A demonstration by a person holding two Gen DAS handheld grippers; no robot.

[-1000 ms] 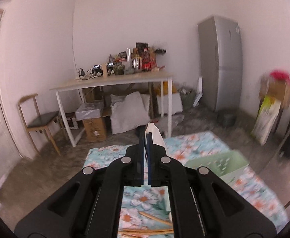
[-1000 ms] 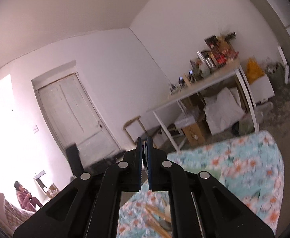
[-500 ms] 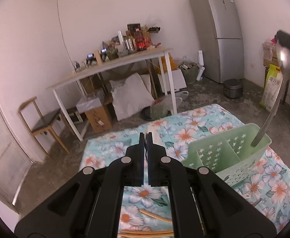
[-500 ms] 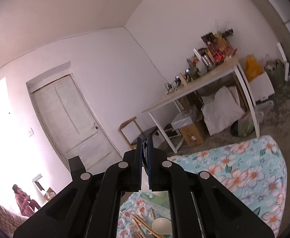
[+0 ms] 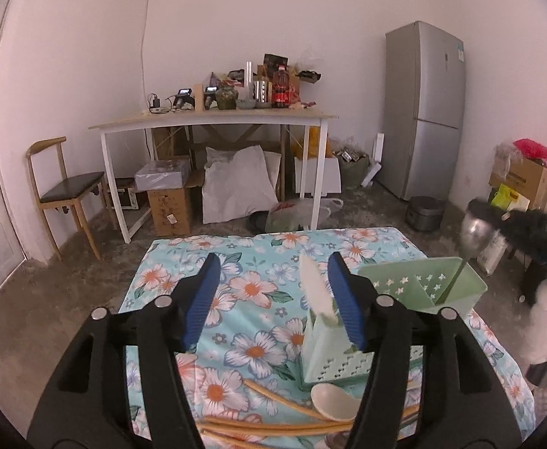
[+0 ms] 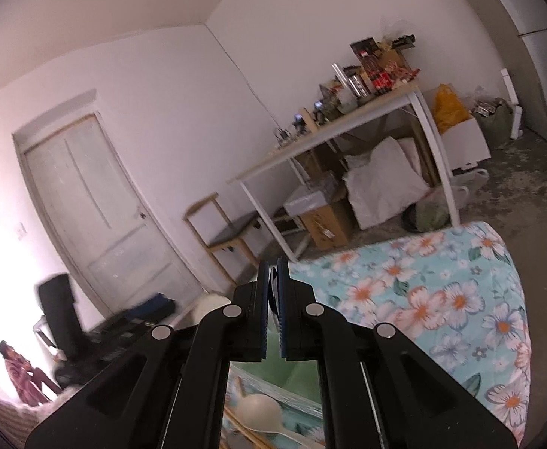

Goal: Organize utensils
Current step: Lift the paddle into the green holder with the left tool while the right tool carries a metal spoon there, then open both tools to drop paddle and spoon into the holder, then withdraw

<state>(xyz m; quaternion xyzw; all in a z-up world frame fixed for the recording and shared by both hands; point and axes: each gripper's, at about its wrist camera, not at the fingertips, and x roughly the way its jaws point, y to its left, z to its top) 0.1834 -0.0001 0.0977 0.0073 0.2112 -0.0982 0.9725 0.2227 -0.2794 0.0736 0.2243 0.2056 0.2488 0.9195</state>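
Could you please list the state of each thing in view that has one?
Left tool: open, jaws just opened, white spoon between them.
White spoon: upright in small green holder, pads clear.
Right tool: shut.
Metal ladle: handle down in green basket.
Chopsticks: loose on cloth.

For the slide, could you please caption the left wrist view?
Open left tongs release a white spoon into the green caddy.
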